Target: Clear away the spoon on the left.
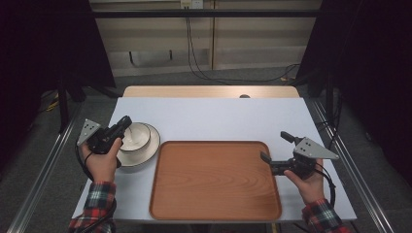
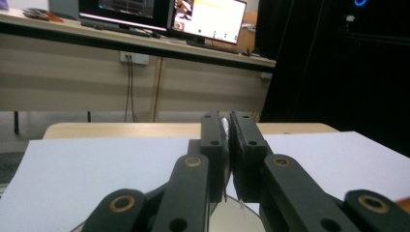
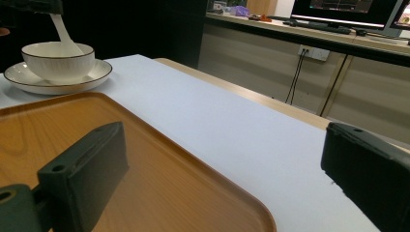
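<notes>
- High view is laying out the whole table [image 1: 209, 116]: a white bowl [image 1: 136, 136] is sitting on a white plate [image 1: 148, 150] at the left, just beside the left edge of a wooden tray [image 1: 214, 179], which is lying bare in the middle.
- Right gripper view is showing what the high view is hiding: a white spoon [image 3: 63, 31] is slanting up out of the bowl [image 3: 58, 60], its upper end is being pinched by the dark tip of the left gripper [image 3: 31, 6] at the top edge, and its lower end is resting inside the bowl.
- Left gripper view is looking along its own jaws, which are pressing together on a thin pale sliver of the spoon [image 2: 226, 126]; monitors are glowing on a desk beyond the table.
- High view is placing the left gripper [image 1: 124, 125] over the near left rim of the bowl, with the person's hand [image 1: 103, 162] gripping it.
- Nothing is standing between the bowl and the tray; the tray's raised rim [image 3: 193, 159] is running between them.
- Right gripper [image 1: 274, 148] is hovering at the tray's right edge, well apart from the bowl, its jaws spread wide with nothing between them.
</notes>
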Action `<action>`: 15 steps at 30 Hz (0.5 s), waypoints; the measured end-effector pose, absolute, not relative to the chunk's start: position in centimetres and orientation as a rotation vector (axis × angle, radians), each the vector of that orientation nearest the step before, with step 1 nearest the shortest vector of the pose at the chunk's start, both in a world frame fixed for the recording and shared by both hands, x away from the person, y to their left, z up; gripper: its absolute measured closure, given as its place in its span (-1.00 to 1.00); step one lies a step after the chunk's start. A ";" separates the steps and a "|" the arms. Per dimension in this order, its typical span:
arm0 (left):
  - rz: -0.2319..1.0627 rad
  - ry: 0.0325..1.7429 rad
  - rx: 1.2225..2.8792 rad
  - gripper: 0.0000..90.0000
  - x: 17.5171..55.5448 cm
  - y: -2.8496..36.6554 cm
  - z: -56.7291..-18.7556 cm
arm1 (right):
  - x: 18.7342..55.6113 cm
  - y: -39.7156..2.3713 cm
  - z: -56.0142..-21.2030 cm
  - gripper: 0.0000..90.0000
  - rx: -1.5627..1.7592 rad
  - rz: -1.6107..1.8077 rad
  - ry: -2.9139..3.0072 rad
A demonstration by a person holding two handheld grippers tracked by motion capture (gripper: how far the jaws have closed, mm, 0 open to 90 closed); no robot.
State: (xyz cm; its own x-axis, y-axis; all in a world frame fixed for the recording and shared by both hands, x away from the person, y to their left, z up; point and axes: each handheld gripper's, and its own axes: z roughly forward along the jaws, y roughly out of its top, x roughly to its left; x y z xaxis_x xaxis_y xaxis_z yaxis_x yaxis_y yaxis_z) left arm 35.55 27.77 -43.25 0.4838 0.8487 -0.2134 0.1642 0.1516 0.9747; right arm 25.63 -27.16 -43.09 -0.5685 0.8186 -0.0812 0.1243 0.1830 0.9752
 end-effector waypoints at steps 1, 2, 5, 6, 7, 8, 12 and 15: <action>0.629 0.983 1.353 0.88 35.8 27.6 -43.3 | 25.6 -27.1 -43.1 -0.95 0.885 1.429 1.840; 0.634 0.979 1.361 0.88 35.9 27.6 -43.4 | 25.6 -27.2 -43.1 -0.95 0.887 1.427 1.839; 0.650 0.973 1.358 0.88 36.2 27.1 -43.5 | 25.6 -27.2 -43.1 -0.96 0.888 1.426 1.840; 0.649 0.967 1.366 0.88 36.3 27.0 -43.5 | 25.6 -27.2 -43.1 -0.96 0.888 1.426 1.840; 0.649 0.969 1.368 0.88 36.4 26.9 -43.7 | 25.6 -27.2 -43.1 -0.95 0.886 1.429 1.839; 0.653 0.976 1.354 0.88 36.5 26.7 -43.8 | 25.6 -27.2 -43.1 -0.96 0.891 1.432 1.839; 0.653 0.981 1.358 0.87 36.6 26.7 -44.0 | 25.6 -27.3 -43.1 -0.96 0.885 1.428 1.841; 0.653 0.974 1.343 0.87 36.7 26.8 -44.1 | 25.5 -27.3 -43.1 -0.96 0.888 1.429 1.845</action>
